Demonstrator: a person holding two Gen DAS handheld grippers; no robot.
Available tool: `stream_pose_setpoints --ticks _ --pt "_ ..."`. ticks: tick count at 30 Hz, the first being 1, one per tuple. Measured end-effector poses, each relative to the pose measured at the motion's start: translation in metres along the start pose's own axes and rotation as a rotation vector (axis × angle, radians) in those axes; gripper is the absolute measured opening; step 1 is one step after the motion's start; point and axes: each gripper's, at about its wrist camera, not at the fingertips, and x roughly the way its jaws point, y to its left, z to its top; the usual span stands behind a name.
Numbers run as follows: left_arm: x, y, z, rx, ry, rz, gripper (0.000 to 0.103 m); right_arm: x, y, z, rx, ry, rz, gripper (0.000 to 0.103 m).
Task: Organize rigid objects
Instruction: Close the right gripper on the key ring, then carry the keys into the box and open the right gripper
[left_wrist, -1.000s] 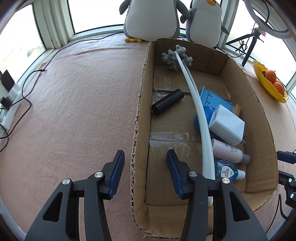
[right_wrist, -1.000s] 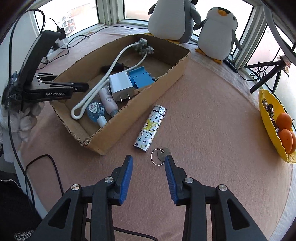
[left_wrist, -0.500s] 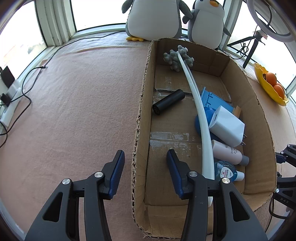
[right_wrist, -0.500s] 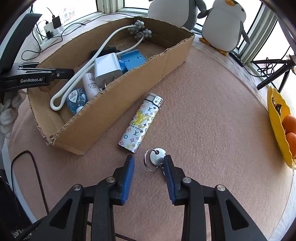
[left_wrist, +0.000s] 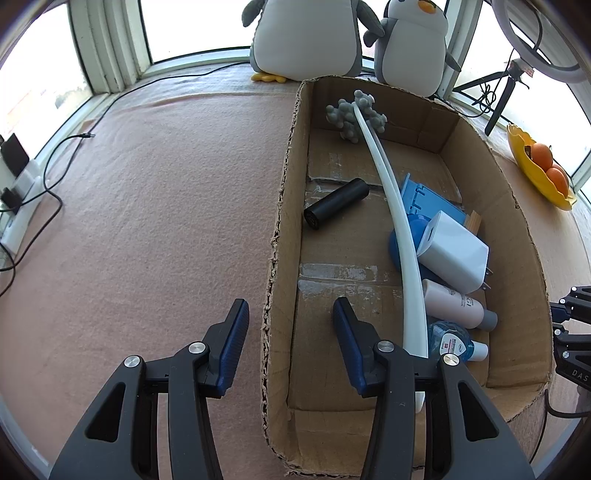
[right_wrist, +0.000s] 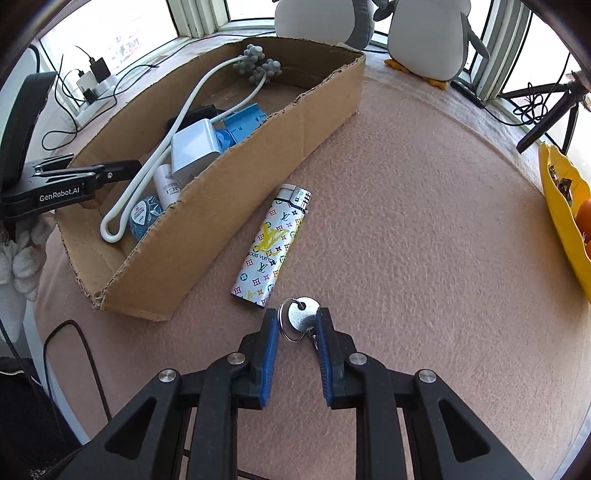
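A silver key on a ring (right_wrist: 301, 318) lies on the pink cloth between the pads of my right gripper (right_wrist: 297, 325). Its jaws are closing, one blue pad against the ring and the other against the key's head. A patterned white lighter (right_wrist: 272, 246) lies just beyond the key, beside the cardboard box (right_wrist: 236, 192). My left gripper (left_wrist: 290, 334) straddles the box's left wall (left_wrist: 275, 258), its jaws apart and neither pad touching the card. Inside the box lie a black cylinder (left_wrist: 335, 204), a white charger (left_wrist: 453, 251), a white hose (left_wrist: 399, 236), small bottles and blue parts.
Two plush penguins (left_wrist: 306, 37) stand behind the box by the window. A yellow dish with oranges (left_wrist: 543, 170) sits at the right edge. Cables and a power strip (left_wrist: 18, 206) lie at the far left, and a tripod (right_wrist: 546, 118) stands at the back right.
My right gripper has dropped and moved forward onto the key, and its jaws have narrowed around it. The left gripper has stayed at the box wall.
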Motion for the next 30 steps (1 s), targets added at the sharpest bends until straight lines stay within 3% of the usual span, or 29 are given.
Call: stream_pose_setpoints --ticks 5,10,14,22,30 --pt "0.000 0.000 0.001 0.002 0.000 0.002 0.047 0.000 -0.012 0.001 0.049 0.002 0.050 0.013" --pt "0.000 0.000 0.001 0.002 0.001 0.002 0.047 0.002 -0.008 0.004 0.045 -0.007 0.041 0.010" --pt "0.000 -0.001 0.001 0.003 0.000 0.003 0.047 0.002 -0.011 0.005 0.072 -0.006 0.072 0.002" --pt "0.001 0.001 0.001 0.003 0.001 0.003 0.047 -0.002 -0.016 0.003 0.098 -0.018 0.066 0.002" --pt "0.001 0.002 0.001 0.005 0.001 0.002 0.047 -0.032 -0.013 0.009 0.096 -0.090 0.047 0.002"
